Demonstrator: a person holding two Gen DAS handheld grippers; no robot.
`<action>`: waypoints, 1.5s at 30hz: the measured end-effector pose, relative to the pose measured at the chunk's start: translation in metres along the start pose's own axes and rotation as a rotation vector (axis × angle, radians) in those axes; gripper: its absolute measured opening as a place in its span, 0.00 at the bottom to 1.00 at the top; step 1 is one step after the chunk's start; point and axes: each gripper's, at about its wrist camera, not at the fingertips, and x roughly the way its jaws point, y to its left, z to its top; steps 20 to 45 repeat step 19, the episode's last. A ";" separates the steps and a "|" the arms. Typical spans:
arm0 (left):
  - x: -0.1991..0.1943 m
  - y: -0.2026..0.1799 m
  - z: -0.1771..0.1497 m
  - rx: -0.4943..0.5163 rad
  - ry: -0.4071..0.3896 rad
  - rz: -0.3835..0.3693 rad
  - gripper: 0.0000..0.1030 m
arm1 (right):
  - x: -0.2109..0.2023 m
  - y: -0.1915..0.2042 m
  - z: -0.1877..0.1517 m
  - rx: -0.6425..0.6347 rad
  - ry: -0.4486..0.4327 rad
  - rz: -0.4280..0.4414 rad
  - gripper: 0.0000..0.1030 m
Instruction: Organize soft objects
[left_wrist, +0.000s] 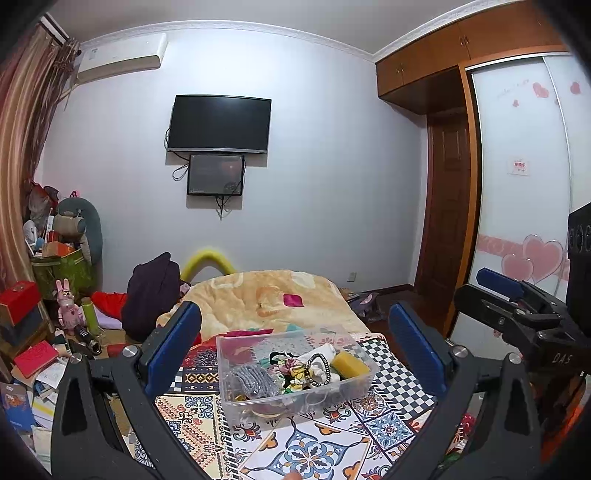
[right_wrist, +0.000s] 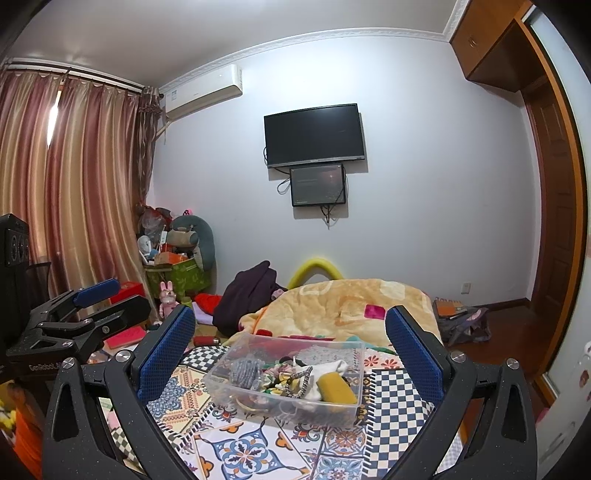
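Observation:
A clear plastic bin (left_wrist: 295, 400) (right_wrist: 284, 408) sits on a patterned bedspread (left_wrist: 303, 446) (right_wrist: 236, 443). It holds a yellow sponge (left_wrist: 349, 363) (right_wrist: 336, 387), a grey knit piece (left_wrist: 255, 380) (right_wrist: 243, 371), a floral scrunchie (left_wrist: 291, 369), a white sock (right_wrist: 328, 369) and a beaded hair band (left_wrist: 319, 369). My left gripper (left_wrist: 295, 350) is open and empty, held above and short of the bin. My right gripper (right_wrist: 290, 350) is open and empty, likewise short of the bin. Each gripper shows at the edge of the other's view: the right one (left_wrist: 517, 306), the left one (right_wrist: 81, 314).
A peach blanket (left_wrist: 266, 299) (right_wrist: 347, 306) lies bunched behind the bin. A dark garment (left_wrist: 153, 295) and a cluttered pile of boxes, books and toys (left_wrist: 48, 295) lie to the left. A wardrobe (left_wrist: 524, 184) and a door stand on the right.

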 end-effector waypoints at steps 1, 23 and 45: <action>0.000 0.000 0.000 0.001 -0.001 0.002 1.00 | 0.000 0.000 0.000 0.000 0.001 0.000 1.00; 0.001 -0.001 0.000 0.011 0.011 -0.017 1.00 | 0.000 0.003 0.000 -0.006 0.008 -0.001 1.00; 0.001 -0.001 0.000 0.011 0.011 -0.017 1.00 | 0.000 0.003 0.000 -0.006 0.008 -0.001 1.00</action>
